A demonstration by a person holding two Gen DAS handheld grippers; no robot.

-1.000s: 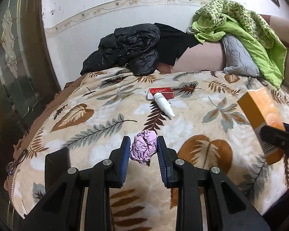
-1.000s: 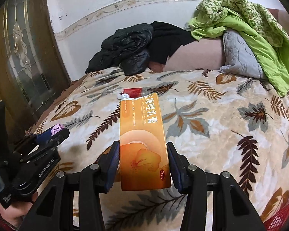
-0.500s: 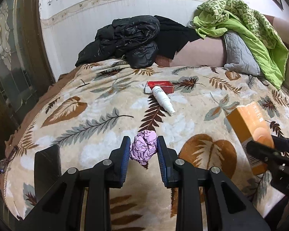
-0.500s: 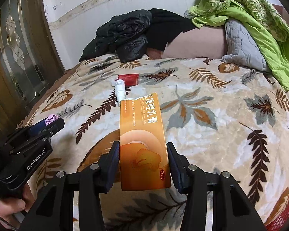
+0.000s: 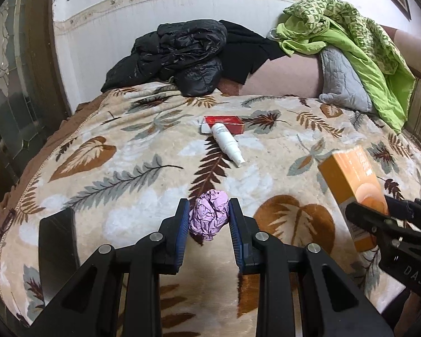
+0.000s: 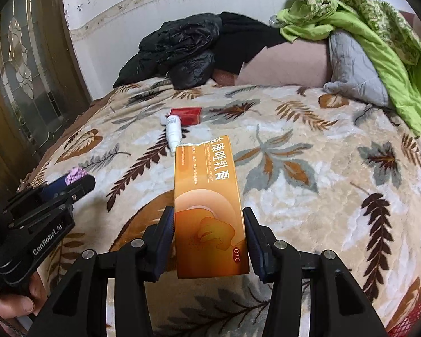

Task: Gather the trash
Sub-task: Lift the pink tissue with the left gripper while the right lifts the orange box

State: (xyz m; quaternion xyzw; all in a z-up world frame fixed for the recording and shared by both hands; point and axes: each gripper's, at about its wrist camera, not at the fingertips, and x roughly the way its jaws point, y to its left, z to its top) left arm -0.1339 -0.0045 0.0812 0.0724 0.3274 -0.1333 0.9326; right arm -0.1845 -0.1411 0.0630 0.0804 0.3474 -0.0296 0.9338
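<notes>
Left claw pinches the crumpled purple paper ball, light and crushable, above the bed; right claw clamps the stiff, probably empty orange carton across its lower sides.

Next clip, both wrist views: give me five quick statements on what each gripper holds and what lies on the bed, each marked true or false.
1. The left gripper grips a crumpled purple paper ball. True.
2. The right gripper is empty. False: it clamps an orange box.
3. A white bottle lies on the blanket, one end against a red box. True.
4. The black jacket lies on the floor. False: it is heaped at the bed's far end.
5. The green cloth covers the white bottle. False: it drapes over a grey pillow.
</notes>
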